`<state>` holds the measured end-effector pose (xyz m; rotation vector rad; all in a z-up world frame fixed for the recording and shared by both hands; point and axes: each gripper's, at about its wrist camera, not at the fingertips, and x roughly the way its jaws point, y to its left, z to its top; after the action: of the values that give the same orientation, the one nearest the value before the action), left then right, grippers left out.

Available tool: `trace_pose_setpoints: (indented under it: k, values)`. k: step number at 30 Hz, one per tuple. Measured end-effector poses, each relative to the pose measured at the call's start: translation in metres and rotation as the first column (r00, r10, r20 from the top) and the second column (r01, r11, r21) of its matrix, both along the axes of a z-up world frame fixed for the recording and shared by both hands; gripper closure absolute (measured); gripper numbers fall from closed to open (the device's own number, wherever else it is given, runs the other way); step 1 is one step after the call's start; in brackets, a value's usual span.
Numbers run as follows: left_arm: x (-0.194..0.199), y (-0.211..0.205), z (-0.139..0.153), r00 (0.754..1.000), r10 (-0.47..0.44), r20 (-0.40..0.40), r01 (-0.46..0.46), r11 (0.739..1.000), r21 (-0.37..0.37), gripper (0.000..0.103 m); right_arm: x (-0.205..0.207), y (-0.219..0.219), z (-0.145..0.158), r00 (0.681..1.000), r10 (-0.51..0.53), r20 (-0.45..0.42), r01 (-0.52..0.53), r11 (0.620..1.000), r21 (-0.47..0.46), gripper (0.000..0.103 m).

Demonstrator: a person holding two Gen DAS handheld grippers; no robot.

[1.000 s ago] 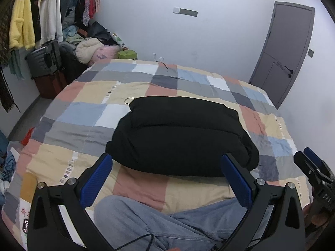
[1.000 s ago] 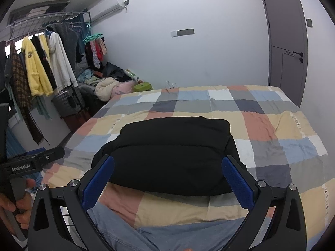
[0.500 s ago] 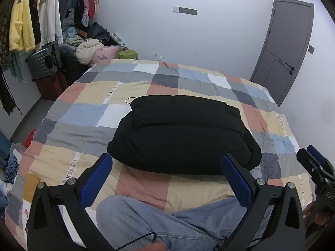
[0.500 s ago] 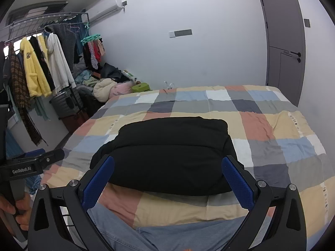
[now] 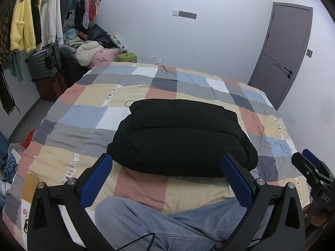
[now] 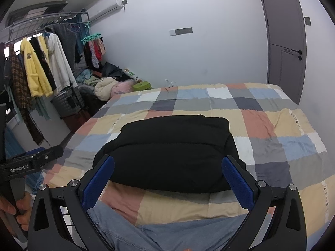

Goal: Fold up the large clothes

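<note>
Jaws released on both left gripper (image 5: pixel 166 179) and right gripper (image 6: pixel 167 179), held clear since the black jacket (image 5: pixel 180 138) mid-frame looks already folded on the bed (image 5: pixel 83 113).

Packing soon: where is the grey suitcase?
In both views the grey suitcase stands on the floor left of the bed, under the hanging clothes.

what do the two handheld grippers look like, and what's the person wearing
Both the left gripper and the right gripper are matte black frames with silver bolts and textured blue pads. White "GenRobot.AI" lettering marks the left one. A thin black cable trails over light blue jeans.
</note>
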<state>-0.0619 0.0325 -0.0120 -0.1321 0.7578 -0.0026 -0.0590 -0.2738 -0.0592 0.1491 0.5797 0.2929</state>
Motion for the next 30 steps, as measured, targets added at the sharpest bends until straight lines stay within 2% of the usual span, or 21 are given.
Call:
trace_pose_setpoints:
  k: [15,30]
  values:
    - [0.001,-0.005,0.005,1.0,-0.001,-0.002,0.001,1.0,0.015,0.0,-0.005,0.003,0.008,1.0,0.001,0.005,-0.001,0.999,-0.042,0.0]
    - [0.001,-0.008,0.003,1.0,0.006,0.008,-0.006,1.0,0.029,0.0,-0.002,0.003,0.011,1.0,-0.009,-0.003,0.009,1.0,-0.021,0.0]
